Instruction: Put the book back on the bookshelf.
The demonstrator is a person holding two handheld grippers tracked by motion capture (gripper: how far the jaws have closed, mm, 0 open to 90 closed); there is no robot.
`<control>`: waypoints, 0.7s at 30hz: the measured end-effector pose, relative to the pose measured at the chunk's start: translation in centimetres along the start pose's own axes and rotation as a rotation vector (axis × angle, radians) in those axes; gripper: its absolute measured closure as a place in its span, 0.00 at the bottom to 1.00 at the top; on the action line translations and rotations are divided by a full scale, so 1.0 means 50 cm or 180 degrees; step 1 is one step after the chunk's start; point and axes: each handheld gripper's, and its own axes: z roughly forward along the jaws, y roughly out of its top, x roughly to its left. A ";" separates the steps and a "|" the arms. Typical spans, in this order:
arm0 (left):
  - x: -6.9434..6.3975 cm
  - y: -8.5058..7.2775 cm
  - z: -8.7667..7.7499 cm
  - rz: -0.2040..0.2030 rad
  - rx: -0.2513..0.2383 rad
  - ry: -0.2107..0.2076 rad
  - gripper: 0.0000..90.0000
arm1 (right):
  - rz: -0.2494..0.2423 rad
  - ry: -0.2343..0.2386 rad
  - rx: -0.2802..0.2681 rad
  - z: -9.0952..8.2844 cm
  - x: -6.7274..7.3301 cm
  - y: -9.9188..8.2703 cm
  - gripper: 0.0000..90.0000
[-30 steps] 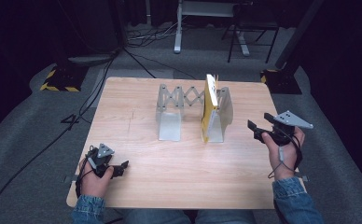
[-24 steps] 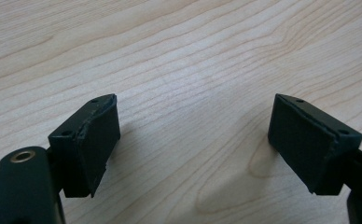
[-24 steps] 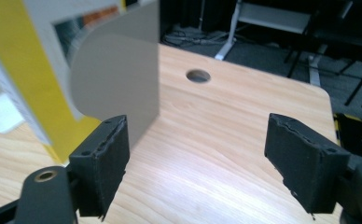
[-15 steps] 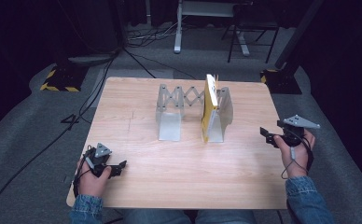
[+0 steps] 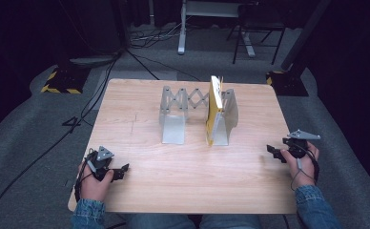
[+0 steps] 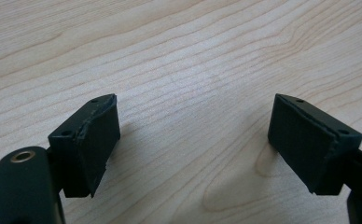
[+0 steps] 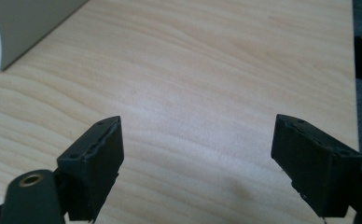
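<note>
high view: our right gripper [image 5: 274, 151], jaws just opened and empty, sits nearer the yellow flat book [image 5: 214, 109] upright in the grey metal expanding rack [image 5: 173, 128]. it lies up-left of us. our left gripper [image 5: 121, 171] rests released.

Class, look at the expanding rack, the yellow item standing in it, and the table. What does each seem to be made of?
Rack: likely grey painted metal, thin matte plates. Yellow item: probably card or paper, a thin flat book. Table: pale wood or laminate, printed-looking grain.

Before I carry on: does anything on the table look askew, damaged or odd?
Nothing stands out. The yellow book stands upright against the right end of the expanding bookend rack, and both the left gripper and right gripper are open and empty.
</note>
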 end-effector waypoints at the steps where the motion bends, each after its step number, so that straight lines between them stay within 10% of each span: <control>1: 0.000 0.000 0.000 -0.0004 0.0000 -0.0002 0.19 | 0.0023 0.0005 0.0023 0.002 0.000 -0.004 0.19; 21: 0.000 0.000 0.000 0.0021 0.0003 0.0010 0.19 | 0.0009 -0.0012 0.0087 0.011 0.020 -0.046 0.16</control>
